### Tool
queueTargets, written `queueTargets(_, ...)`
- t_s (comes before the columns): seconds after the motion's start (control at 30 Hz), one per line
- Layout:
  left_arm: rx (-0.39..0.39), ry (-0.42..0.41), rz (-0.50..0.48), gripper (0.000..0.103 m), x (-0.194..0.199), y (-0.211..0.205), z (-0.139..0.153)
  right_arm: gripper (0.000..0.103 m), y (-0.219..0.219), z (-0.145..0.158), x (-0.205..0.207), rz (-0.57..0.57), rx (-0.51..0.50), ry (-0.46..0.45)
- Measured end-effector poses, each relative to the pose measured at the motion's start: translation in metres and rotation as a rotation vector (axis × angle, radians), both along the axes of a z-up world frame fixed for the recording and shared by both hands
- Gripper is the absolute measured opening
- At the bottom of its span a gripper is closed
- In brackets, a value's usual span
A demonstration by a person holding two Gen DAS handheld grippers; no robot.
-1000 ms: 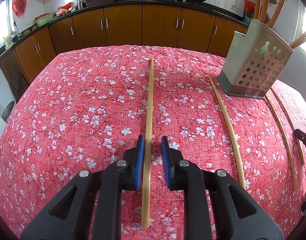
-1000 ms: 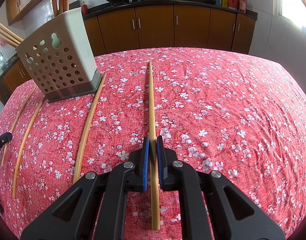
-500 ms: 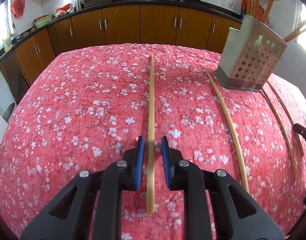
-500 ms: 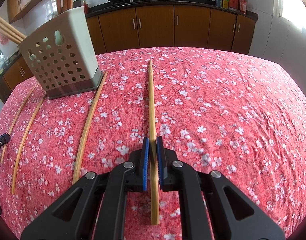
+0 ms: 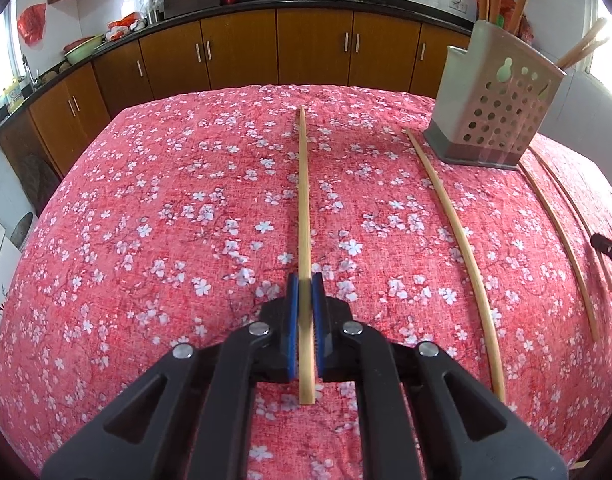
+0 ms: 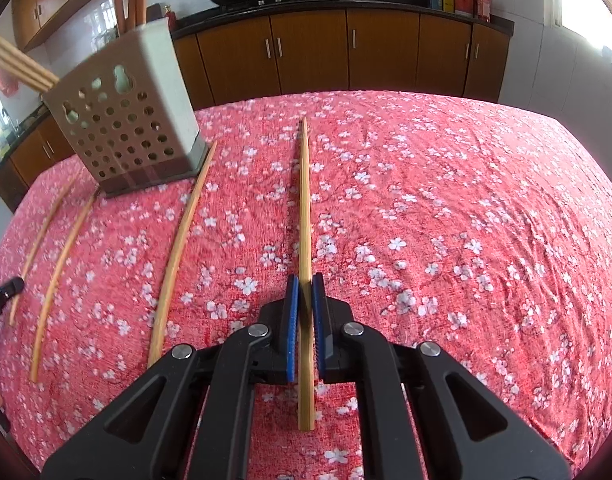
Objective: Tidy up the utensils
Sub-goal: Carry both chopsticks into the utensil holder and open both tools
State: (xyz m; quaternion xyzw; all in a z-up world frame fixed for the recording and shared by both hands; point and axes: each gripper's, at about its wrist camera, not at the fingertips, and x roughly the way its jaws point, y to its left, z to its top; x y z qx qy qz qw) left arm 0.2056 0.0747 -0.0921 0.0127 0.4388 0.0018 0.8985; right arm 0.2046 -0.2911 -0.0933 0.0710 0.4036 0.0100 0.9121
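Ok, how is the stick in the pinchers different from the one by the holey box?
The held chopstick is pinched between the left gripper's blue fingers; the loose chopstick lies free on the flowered cloth. The held one points straight ahead; the loose one's far end reaches the utensil holder's base. Both are long, thin, pale wood.

Matt wooden chopstick [image 5: 303, 208], woven cloth tablecloth [image 5: 145, 216], perforated plastic holder [image 5: 494, 116]

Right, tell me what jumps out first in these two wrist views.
Each gripper is shut on its own long bamboo chopstick: the left gripper on one chopstick, the right gripper on another chopstick. Behind stands a perforated utensil holder with chopsticks in it, on the red floral tablecloth; three loose chopsticks lie beside it.
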Motion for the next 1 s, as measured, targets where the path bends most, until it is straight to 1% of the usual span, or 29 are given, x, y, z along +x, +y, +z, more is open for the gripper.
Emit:
queueTargets(0.07, -0.007, -0.034, -0.007, 0.008, -0.004, -0.001, 0.011, 0.008, -0.004, 0.014, -0.005, -0.005, 0.004, -0.043)
queueTargets(0.13, -0.029, -0.083, -0.011, 0.008, -0.008, -0.001, 0.029, 0.008, -0.007, 0.032, -0.012, -0.012, 0.011, -0.093)
queueTargets(0.27, -0.100, -0.194, -0.020, 0.008, -0.017, 0.001, 0.072, 0.008, -0.012, 0.067, -0.025, -0.023, 0.024, -0.199)
queueTargets(0.33, -0.130, -0.235, -0.023, 0.008, -0.018, 0.001, 0.089, 0.008, -0.012, 0.085, -0.032, -0.025, 0.029, -0.250)
queueTargets(0.4, -0.157, -0.273, -0.024, 0.008, -0.020, 0.001, 0.105, 0.008, -0.013, 0.095, -0.035, -0.025, 0.030, -0.275)
queueTargets(0.5, -0.178, -0.308, -0.030, 0.008, -0.016, -0.005, 0.123, 0.008, -0.012, 0.107, -0.037, -0.025, 0.023, -0.308)
queueTargets(0.7, -0.180, -0.345, -0.078, 0.008, -0.020, -0.012, 0.151, 0.008, -0.009, 0.126, -0.032, -0.022, 0.039, -0.350)
queueTargets(0.87, -0.166, -0.394, -0.148, 0.008, -0.032, -0.025, 0.178, 0.008, -0.002, 0.159, -0.041, 0.014, 0.065, -0.425)
queueTargets(1.0, -0.179, -0.425, -0.211, 0.008, -0.038, -0.040, 0.201, 0.008, 0.006, 0.189, -0.049, 0.058, 0.095, -0.495)
